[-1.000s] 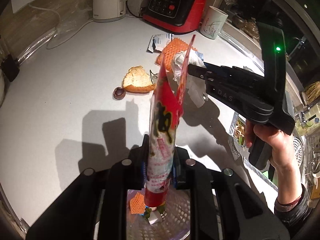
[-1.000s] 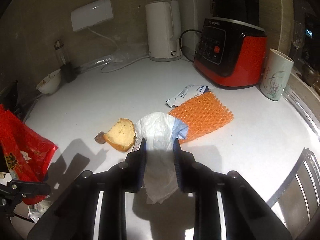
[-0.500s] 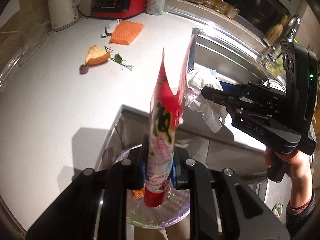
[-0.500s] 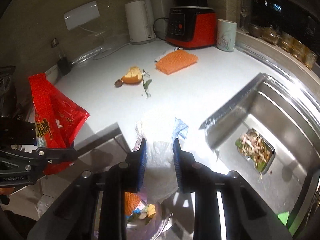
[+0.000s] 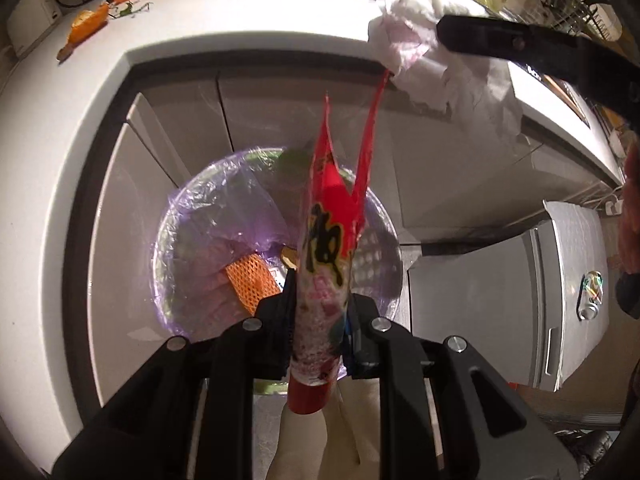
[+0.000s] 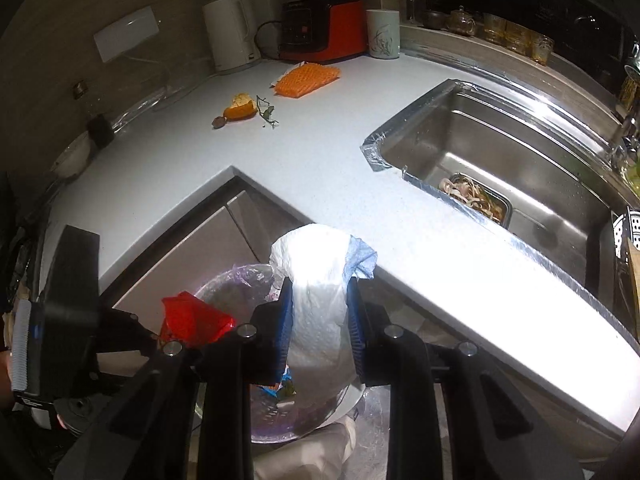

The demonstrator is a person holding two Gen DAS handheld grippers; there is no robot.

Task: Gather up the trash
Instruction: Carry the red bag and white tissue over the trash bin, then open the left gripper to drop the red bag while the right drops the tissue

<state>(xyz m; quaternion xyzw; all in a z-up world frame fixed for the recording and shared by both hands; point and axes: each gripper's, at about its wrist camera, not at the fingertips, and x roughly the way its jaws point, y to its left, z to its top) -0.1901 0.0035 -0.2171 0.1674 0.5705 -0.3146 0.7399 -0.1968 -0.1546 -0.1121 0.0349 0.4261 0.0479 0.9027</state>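
My left gripper [image 5: 318,312] is shut on a torn red snack wrapper [image 5: 330,232] and points down over a round trash bin [image 5: 192,216] lined with a purple bag. An orange foam net [image 5: 250,280] lies inside the bin. My right gripper [image 6: 318,300] is shut on a crumpled white paper towel [image 6: 316,276] with a blue patch, also above the bin [image 6: 224,284]. In the left wrist view the paper towel [image 5: 432,60] hangs from the right gripper's black finger at upper right. The red wrapper [image 6: 192,320] shows at lower left in the right wrist view.
On the white counter [image 6: 320,152] lie an orange peel [image 6: 240,108], a small brown bit [image 6: 218,121], green stems [image 6: 267,114] and an orange foam net [image 6: 306,79]. A kettle [image 6: 230,36], red appliance [image 6: 320,32] and cup [image 6: 383,34] stand behind. The sink [image 6: 500,168] holds a tray of scraps.
Both grippers have swung off the counter to above the floor bin, still holding the wrapper and the paper towel. The left gripper now points steeply down into the bin.
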